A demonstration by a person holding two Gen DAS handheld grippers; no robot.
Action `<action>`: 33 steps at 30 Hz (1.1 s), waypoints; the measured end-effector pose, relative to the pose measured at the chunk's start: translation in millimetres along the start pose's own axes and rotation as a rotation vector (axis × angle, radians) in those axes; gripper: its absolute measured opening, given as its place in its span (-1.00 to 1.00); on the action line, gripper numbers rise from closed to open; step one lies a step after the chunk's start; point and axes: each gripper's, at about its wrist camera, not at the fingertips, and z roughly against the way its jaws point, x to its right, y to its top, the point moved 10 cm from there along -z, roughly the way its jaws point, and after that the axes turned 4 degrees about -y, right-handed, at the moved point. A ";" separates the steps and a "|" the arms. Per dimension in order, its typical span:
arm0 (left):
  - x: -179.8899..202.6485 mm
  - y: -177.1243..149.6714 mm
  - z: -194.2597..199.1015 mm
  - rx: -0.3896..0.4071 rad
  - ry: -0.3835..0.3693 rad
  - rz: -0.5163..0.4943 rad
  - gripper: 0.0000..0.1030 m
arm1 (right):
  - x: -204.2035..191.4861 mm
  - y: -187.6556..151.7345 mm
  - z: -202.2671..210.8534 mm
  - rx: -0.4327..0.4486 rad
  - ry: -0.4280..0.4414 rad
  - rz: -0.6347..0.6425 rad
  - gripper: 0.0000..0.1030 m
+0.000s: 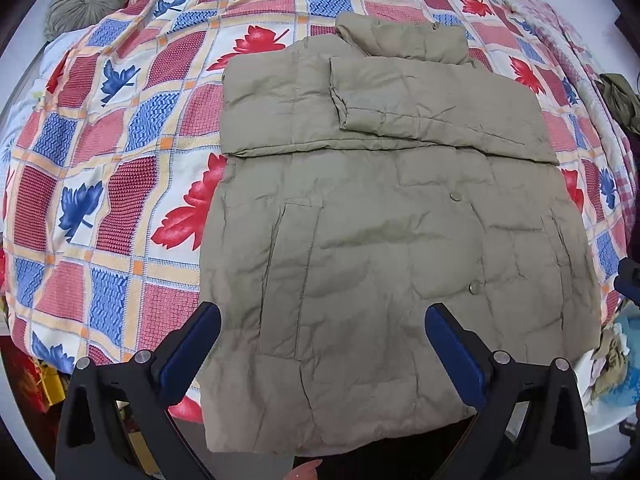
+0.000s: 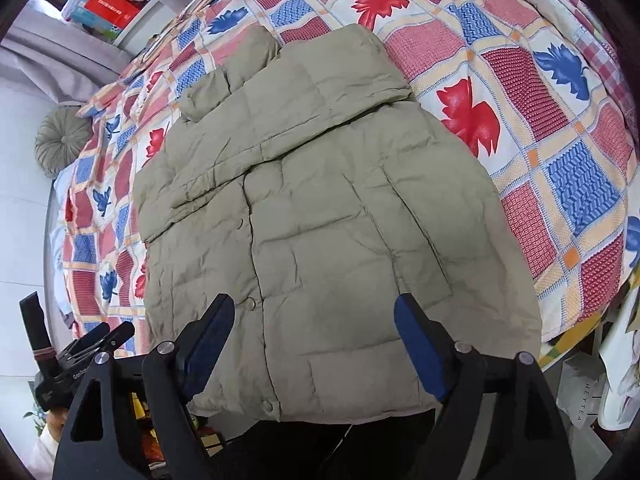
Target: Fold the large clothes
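A khaki padded jacket [image 1: 384,232] [image 2: 320,240] lies front-up on the bed. Both sleeves are folded across its chest and its collar points to the far side. Its hem hangs a little over the near bed edge. My left gripper [image 1: 322,312] hovers open above the hem's left part, nothing between its blue pads. My right gripper [image 2: 314,308] is open too, above the hem by the snap-button placket [image 2: 252,303]. The left gripper [image 2: 96,340] also shows at the lower left of the right wrist view.
The bed has a quilt [image 1: 120,160] [image 2: 560,160] with red and blue leaves. A round grey-green cushion [image 1: 88,0] [image 2: 60,140] lies at the far left corner. Dark green clothing [image 1: 620,100] sits at the right edge. Boxes [image 2: 108,8] stand on a shelf beyond the bed.
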 end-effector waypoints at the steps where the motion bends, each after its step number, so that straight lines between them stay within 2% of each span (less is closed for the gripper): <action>1: -0.2 -1.9 0.1 -0.005 -0.001 0.000 0.98 | 0.3 -2.1 -0.2 -0.004 0.005 -0.010 0.64; 9: -6.3 -17.5 0.3 -0.035 0.009 0.005 0.98 | 3.5 -16.7 -6.0 -0.058 0.041 -0.076 0.65; 24: -11.5 -47.2 -14.2 -0.103 0.008 0.024 0.98 | 6.6 -31.2 -13.5 -0.055 0.125 -0.161 0.68; 29: -8.4 -55.2 -20.3 -0.133 -0.035 0.046 0.98 | 13.8 -34.5 -14.5 -0.054 0.152 -0.210 0.68; 33: -8.7 -63.9 -25.6 -0.153 -0.112 0.101 0.98 | 23.0 -38.5 -16.6 -0.075 0.195 -0.263 0.68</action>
